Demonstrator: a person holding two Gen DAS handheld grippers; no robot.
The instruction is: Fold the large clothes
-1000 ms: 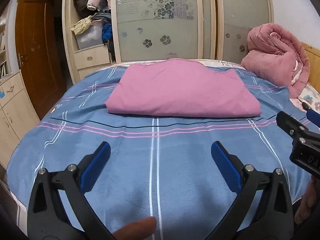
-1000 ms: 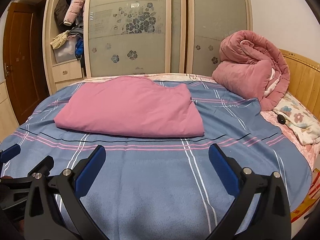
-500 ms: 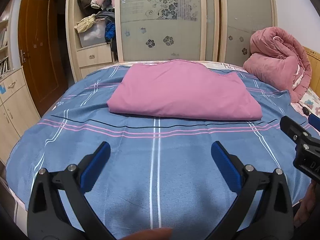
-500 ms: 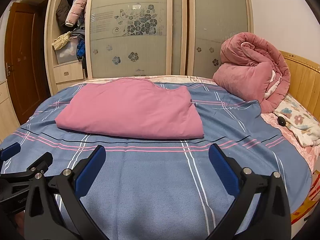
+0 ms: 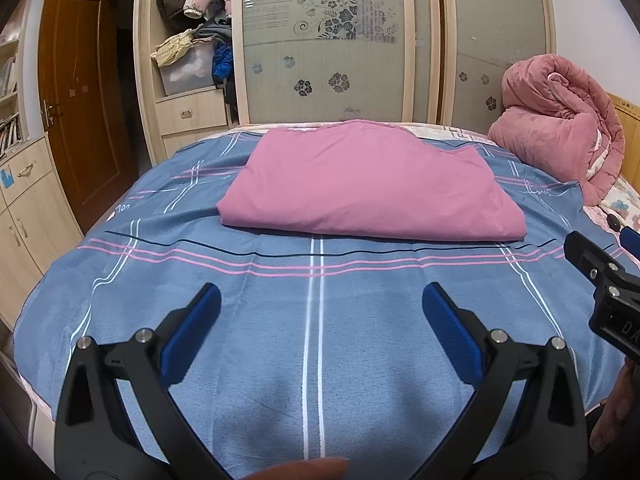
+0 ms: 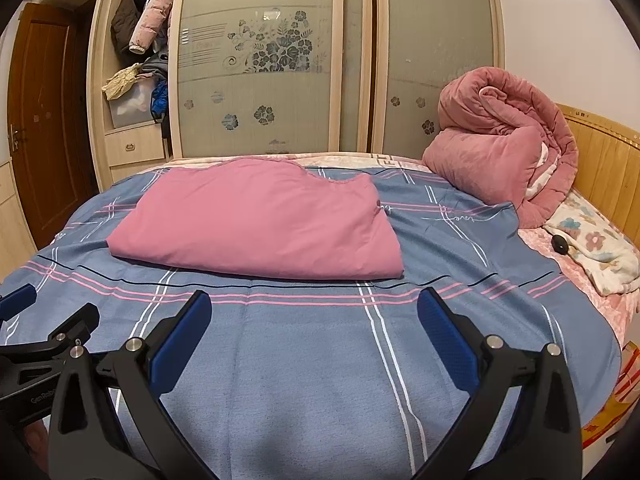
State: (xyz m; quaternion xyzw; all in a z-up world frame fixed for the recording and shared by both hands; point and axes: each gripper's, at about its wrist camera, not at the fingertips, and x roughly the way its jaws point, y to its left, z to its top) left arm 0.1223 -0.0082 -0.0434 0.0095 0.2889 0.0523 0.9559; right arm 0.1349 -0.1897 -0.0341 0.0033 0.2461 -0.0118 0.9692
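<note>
Blue pads: the left gripper (image 5: pixel 320 312) has black arms with blue-padded fingers (image 5: pixel 450 330), spread wide apart and holding nothing, above the near part of the bed.
Right gripper (image 6: pixel 310 316): the same black and blue build, its jaws also spread wide and empty, over the near part of the bed just beside the left one; each gripper shows at the edge of the other's view.
Fingertip (image 5: pixel 304 470): part of a person's finger shows at the bottom edge of the left wrist view, below the gripper.
Bedsheet (image 6: pixel 304 380): blue-grey cloth with pink, white and dark stripes, spread flat over the bed under both grippers.
Folded garment (image 5: pixel 368 184): a large pink piece of clothing, folded into a broad rectangle, lying flat on the bedsheet in the middle of the bed, well beyond both grippers and touched by neither.
Floral cloth (image 6: pixel 596 248): a cream cloth with flower print, at the right edge of the bed near the headboard, with a small dark round object (image 6: pixel 559 244) touching its near edge.
Quilt (image 6: pixel 504 140): a thick pink quilt, rolled in a heap at the far right corner of the bed.
Headboard (image 6: pixel 600 140): light wood, along the right side behind the quilt.
Wardrobe (image 6: pixel 272 60): frosted sliding doors with flower patterns behind the bed; the left section stands open, with jackets hanging and clothes piled above a drawer.
Door (image 5: pixel 80 92): dark brown wood, at the far left.
</note>
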